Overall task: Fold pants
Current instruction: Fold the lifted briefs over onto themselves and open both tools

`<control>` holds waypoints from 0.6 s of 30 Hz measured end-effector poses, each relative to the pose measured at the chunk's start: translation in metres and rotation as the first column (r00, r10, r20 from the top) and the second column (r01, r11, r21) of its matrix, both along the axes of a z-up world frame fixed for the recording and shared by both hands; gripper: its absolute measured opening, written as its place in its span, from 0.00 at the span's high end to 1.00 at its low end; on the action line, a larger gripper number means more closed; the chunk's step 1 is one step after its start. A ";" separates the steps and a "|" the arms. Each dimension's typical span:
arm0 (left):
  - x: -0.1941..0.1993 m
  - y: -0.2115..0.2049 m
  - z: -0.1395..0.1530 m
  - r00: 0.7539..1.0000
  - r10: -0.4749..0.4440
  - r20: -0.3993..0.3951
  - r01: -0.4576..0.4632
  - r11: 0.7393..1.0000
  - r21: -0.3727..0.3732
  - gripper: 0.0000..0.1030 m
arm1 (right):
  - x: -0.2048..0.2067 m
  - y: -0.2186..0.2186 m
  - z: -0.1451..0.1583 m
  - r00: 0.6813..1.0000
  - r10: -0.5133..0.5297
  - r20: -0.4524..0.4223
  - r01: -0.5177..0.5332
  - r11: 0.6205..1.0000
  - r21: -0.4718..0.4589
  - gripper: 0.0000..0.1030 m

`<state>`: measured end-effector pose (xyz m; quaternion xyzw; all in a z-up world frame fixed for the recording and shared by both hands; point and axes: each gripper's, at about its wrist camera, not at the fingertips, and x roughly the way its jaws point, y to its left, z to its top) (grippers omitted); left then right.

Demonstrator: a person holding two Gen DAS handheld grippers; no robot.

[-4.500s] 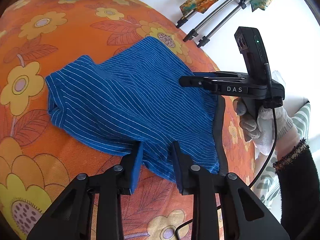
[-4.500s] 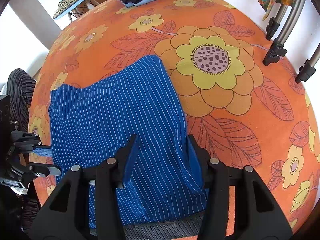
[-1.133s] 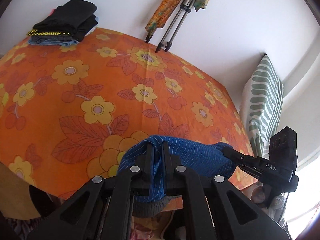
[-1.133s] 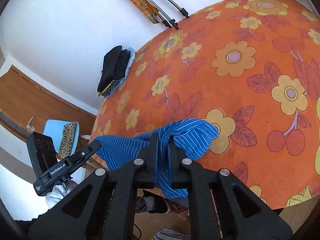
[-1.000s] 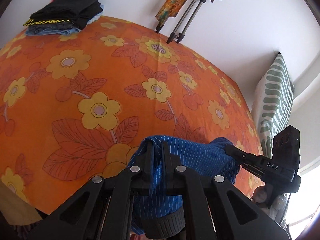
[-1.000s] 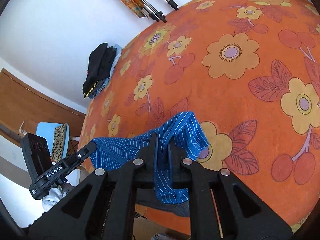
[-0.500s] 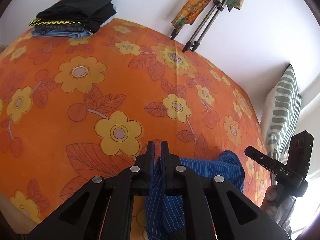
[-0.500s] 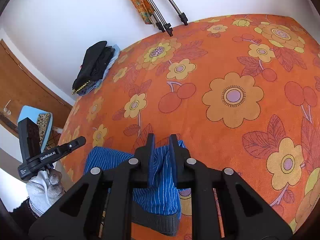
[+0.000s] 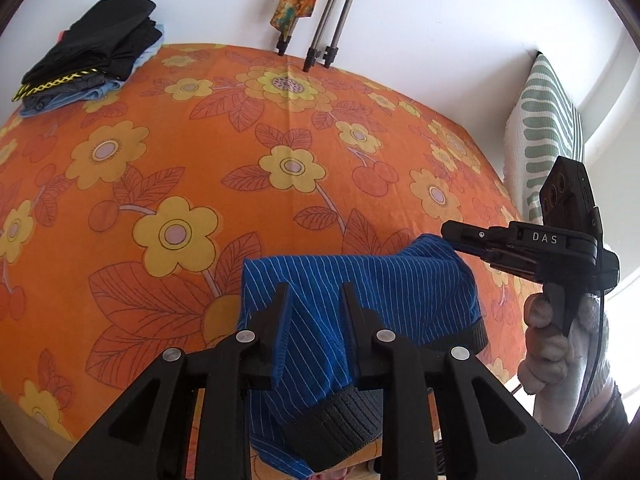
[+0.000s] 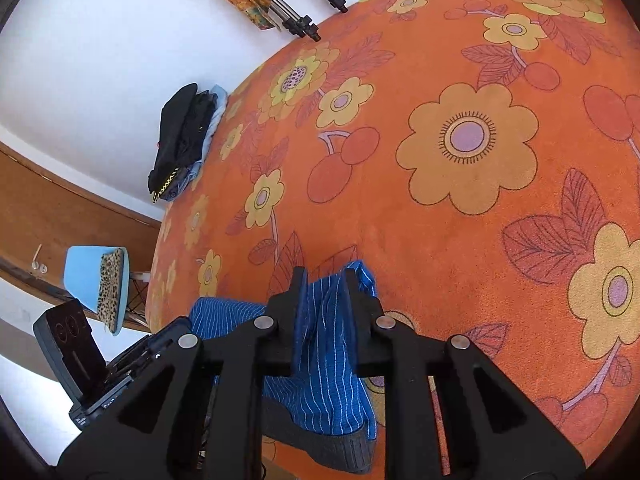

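The blue pinstriped pants [image 9: 360, 280] lie folded near the front edge of the orange flowered surface [image 9: 200, 140], their dark grey waistband [image 9: 336, 424] hanging over the edge. My left gripper [image 9: 313, 292] is open, its fingers straddling the fabric. My right gripper [image 10: 325, 276] is open too, with blue cloth [image 10: 324, 320] between its fingers; it also shows in the left wrist view [image 9: 520, 244] at the pants' right corner.
A stack of dark folded clothes [image 9: 92, 44] sits at the far left corner. Tripod legs [image 9: 328, 20] and a patterned cloth lean on the back wall. A green-striped cushion [image 9: 548, 128] stands at the right. A blue chair [image 10: 96, 280] stands beside the surface.
Both grippers were shut on the pants and carried them forward onto the surface. Both have now opened and the cloth rests on the surface.
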<state>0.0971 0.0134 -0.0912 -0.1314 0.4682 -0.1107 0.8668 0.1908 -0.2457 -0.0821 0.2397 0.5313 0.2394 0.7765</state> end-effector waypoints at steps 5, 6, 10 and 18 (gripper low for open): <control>-0.007 0.007 -0.024 0.998 0.008 -0.059 -0.007 1.000 0.015 0.79 | 0.000 0.011 -0.008 0.999 0.025 -0.026 -0.025 0.999 -0.032 0.84; -0.009 0.007 -0.023 0.999 0.004 -0.052 -0.003 1.000 0.027 0.79 | -0.001 0.012 -0.007 0.999 0.027 -0.025 -0.028 0.999 -0.041 0.84; -0.014 0.009 -0.026 0.999 0.001 -0.047 0.001 0.999 0.039 0.77 | -0.004 0.015 -0.004 0.998 0.048 -0.028 -0.048 0.998 -0.031 0.83; -0.017 0.011 -0.022 0.999 0.035 -0.032 -0.034 0.999 0.032 0.77 | 0.002 0.009 0.016 0.997 -0.009 0.074 0.007 1.000 0.029 0.98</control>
